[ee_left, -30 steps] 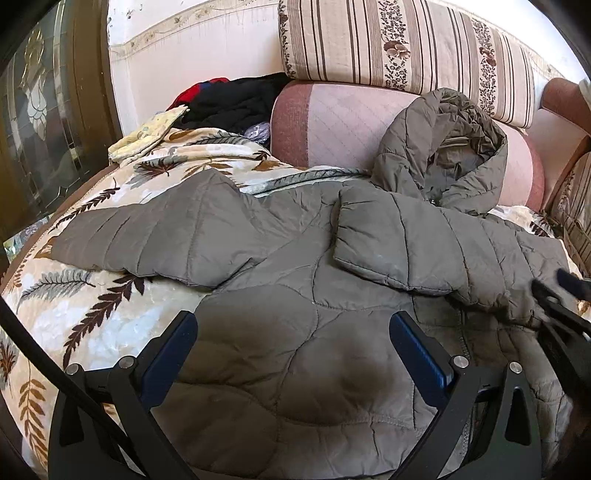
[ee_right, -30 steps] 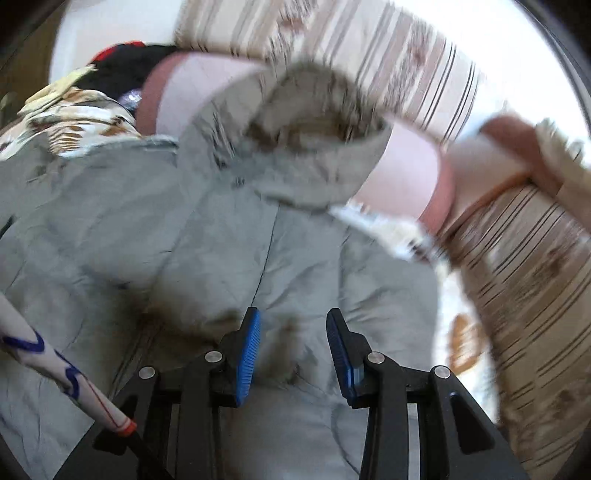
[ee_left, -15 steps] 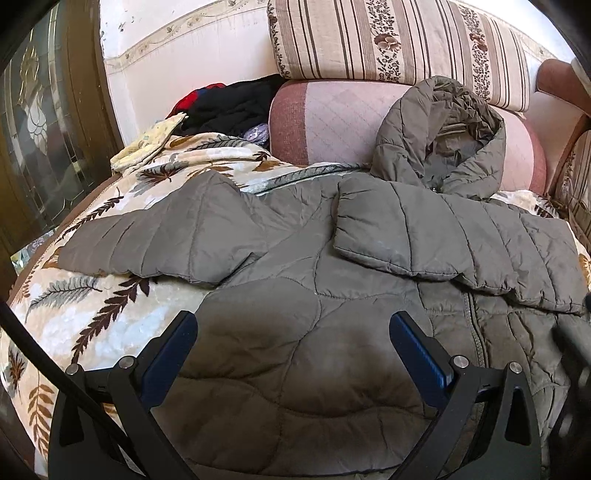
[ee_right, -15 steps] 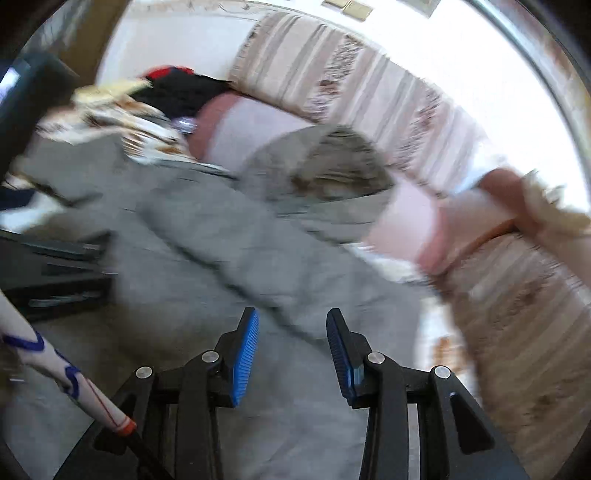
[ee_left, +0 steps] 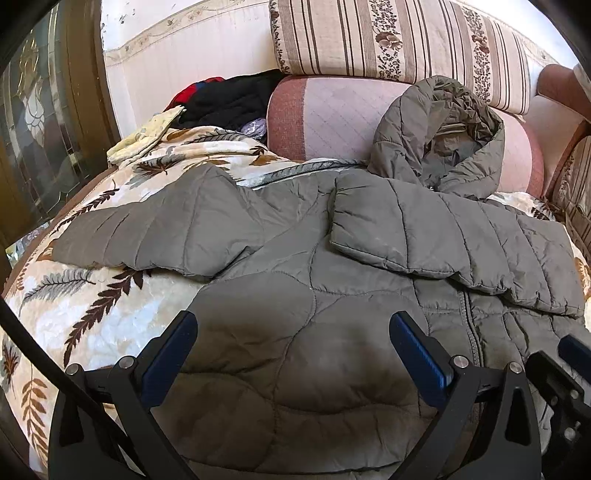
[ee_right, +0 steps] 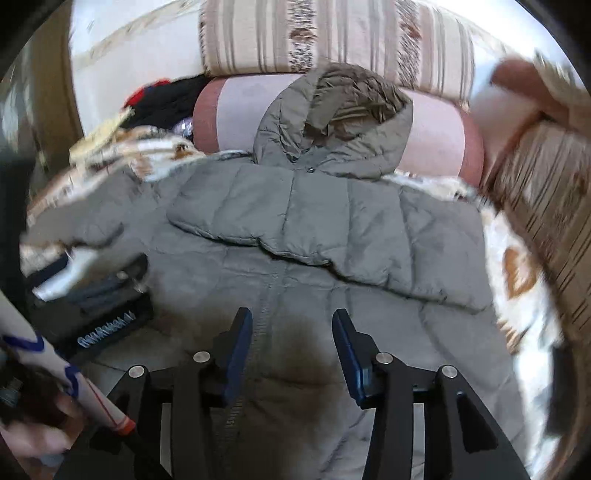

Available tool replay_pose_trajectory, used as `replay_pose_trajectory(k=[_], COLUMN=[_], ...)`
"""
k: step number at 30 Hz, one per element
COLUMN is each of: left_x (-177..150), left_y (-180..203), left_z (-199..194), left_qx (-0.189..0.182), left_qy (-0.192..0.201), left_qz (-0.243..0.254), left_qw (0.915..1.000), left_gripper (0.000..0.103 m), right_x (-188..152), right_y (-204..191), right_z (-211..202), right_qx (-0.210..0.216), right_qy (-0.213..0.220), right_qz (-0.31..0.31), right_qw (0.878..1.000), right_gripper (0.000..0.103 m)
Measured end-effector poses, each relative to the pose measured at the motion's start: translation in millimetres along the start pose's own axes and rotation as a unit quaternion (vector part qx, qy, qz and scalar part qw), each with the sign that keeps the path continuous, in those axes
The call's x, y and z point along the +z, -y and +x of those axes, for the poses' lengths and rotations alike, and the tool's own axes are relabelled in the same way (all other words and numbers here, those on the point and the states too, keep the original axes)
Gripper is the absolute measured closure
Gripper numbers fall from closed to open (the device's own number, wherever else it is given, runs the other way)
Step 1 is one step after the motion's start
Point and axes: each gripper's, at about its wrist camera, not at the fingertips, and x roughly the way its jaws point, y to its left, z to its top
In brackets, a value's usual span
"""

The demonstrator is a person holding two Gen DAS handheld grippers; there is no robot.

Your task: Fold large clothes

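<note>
Jacket [ee_left: 332, 295]: olive-grey, quilted. Blanket [ee_left: 92, 314]: cream, brown and grey fern leaves. Bolster [ee_left: 332, 118]: pale pink, diamond-stitched, maroon ends. Cushion [ee_left: 388, 33]: beige, brown stripes, floral bands. Clothes pile [ee_left: 229, 99]: black, some red. Gripper pads [ee_left: 417, 358]: blue; frames black.

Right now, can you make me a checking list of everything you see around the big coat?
Surface: leaf-print blanket over a sofa seat.
Job's things: grey-green hooded jacket lying flat, one sleeve folded across the chest, the other sleeve spread out, hood propped on a pink bolster.
Clutter: dark clothes pile in the corner.
Grippers: left gripper open over the hem; right gripper has just been opening, nothing between its jaws.
Cables: one dark cable.
Surroundings: striped cushion, glass door.
</note>
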Motion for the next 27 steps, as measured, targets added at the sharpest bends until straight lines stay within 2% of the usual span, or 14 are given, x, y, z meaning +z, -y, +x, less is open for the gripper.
replay_pose_trajectory(k=[3, 10, 16, 27], left_x=[-1, -2, -2, -3], left_y=[-1, 5, 6, 7], left_z=[-1, -3, -3, -1], left_qx=[-0.007, -0.013, -0.005, -0.001], left_qy=[0.001, -0.001, 0.000, -0.001], left_qz=[-0.004, -0.005, -0.001, 0.002], left_qw=[1.0000, 0.9999, 1.0000, 1.0000], left_gripper=[0.000, 0.000, 0.000, 0.000], right_x=[-1, -6, -6, -4], right_y=[6, 3, -1, 1], right_z=[-3, -14, -24, -31], right_qx=[0.068, 0.119, 0.091, 0.077], right_qy=[-0.016, -0.014, 0.006, 0.021], right_qz=[0.049, 0.072, 0.054, 0.049], right_qw=[0.996, 0.990, 0.994, 0.996], right_gripper=[0.054, 0.048, 0.048, 0.047])
